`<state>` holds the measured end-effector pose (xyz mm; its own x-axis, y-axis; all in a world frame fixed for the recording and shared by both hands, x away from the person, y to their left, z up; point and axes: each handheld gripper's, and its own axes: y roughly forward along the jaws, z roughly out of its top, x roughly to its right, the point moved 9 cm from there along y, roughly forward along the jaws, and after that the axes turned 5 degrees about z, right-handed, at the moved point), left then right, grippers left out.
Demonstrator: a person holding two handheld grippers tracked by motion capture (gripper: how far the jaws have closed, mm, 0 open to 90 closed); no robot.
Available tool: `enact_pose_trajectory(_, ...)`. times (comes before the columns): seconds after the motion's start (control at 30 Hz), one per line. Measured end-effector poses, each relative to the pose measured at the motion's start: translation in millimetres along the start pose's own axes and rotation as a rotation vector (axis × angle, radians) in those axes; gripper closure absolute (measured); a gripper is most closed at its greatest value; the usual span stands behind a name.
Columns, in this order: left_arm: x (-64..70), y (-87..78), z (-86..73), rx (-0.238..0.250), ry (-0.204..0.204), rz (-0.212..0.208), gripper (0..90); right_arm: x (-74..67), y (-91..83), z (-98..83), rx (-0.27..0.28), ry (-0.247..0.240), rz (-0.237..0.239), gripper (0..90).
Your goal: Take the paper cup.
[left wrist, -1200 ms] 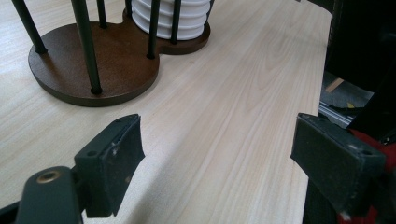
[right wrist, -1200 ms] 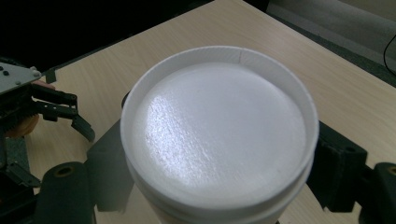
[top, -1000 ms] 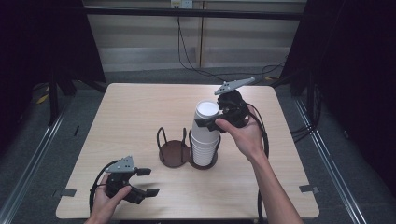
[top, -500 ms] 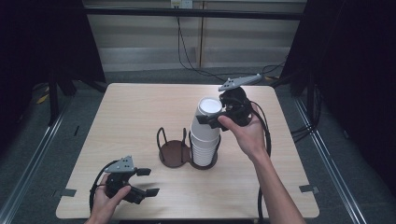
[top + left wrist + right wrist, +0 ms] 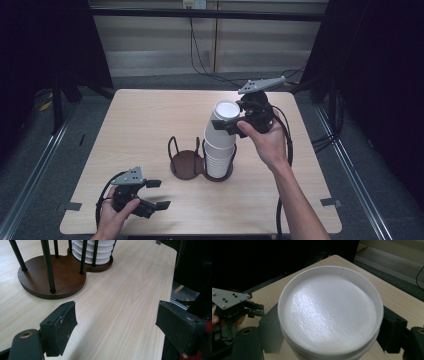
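The right gripper [image 5: 231, 123] clamps the top white cup [image 5: 223, 116] of the stack [image 5: 219, 155], tilted above the brown two-ring holder [image 5: 186, 165] mid-table. Its left ring stands empty. The left gripper [image 5: 156, 194] rests by the table's [image 5: 140, 120] near-left edge, jaws wide apart, with bare wood ahead of it.

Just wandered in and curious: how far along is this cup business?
Early, it seems. The white cup stack sits in one ring of the brown holder; the other ring is empty. The right tongs grip the top cup, tilted. The left tongs rest open.
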<state>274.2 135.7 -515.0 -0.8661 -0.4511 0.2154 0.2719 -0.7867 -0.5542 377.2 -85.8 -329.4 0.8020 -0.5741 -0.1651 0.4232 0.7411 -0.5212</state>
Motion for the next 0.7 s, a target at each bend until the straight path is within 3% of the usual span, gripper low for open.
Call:
enact_pose_trajectory(0.17, 0.9, 1.7, -2.1, -0.019, -0.001, -0.006, 16.4, -1.0, -4.6, 3.5, 0.018, 0.0, 0.004, 22.5)
enact_pose_trajectory(0.7, 1.5, 2.1, -1.0, -0.014, -0.001, -0.004, 16.4, -1.6, -15.5, 11.3, 0.1, 0.018, 0.018, 22.9)
